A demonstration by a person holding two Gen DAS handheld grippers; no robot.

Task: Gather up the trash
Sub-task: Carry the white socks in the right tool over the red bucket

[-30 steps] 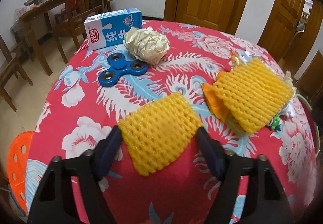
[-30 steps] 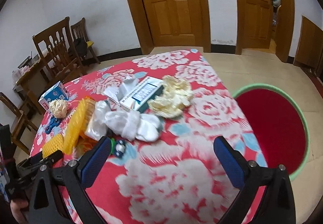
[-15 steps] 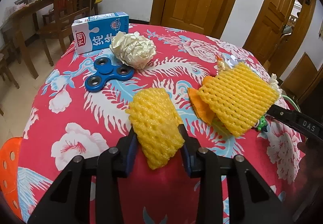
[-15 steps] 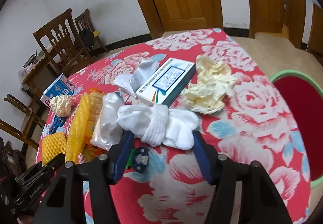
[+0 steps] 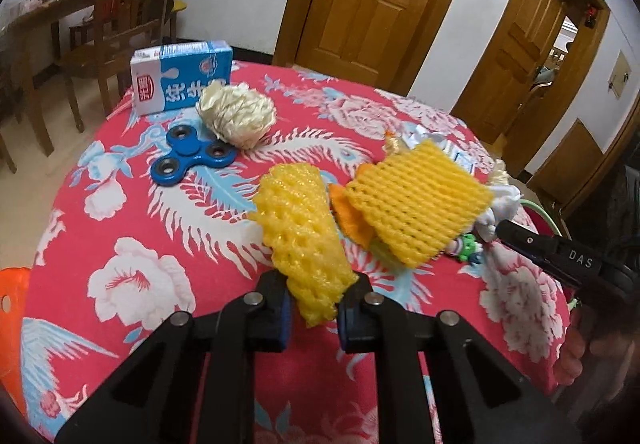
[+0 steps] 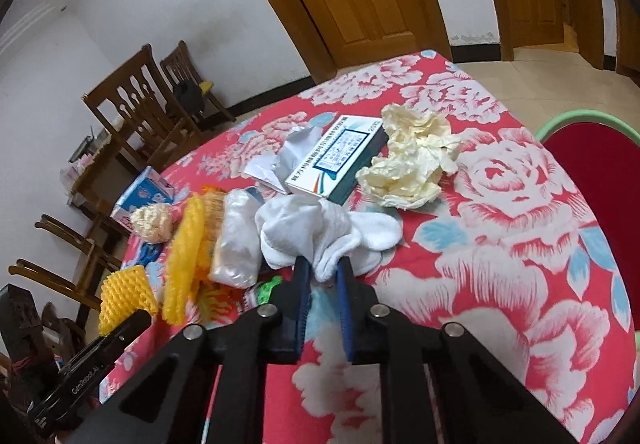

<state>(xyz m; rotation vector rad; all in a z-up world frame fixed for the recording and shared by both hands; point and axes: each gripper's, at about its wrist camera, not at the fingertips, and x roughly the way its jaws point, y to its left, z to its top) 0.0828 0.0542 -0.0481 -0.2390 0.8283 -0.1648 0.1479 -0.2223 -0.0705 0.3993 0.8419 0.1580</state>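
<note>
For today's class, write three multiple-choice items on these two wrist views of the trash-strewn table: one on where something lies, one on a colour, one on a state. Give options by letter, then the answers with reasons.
1. Where does the milk carton stand?
A. at the far edge of the table, behind the crumpled paper ball
B. on the red stool
C. under the medicine box

2. What colour is the fidget spinner?
A. green
B. blue
C. white

3. What is the left gripper doing?
A. hanging empty above the table
B. closing on the yellow foam net
C. gripping the carton

Answers: 1 A, the carton sits by the table's far rim, just beyond the ball. 2 B, its three lobes are plainly blue. 3 B, the net's near end is squeezed narrow between the closing fingers.
</note>
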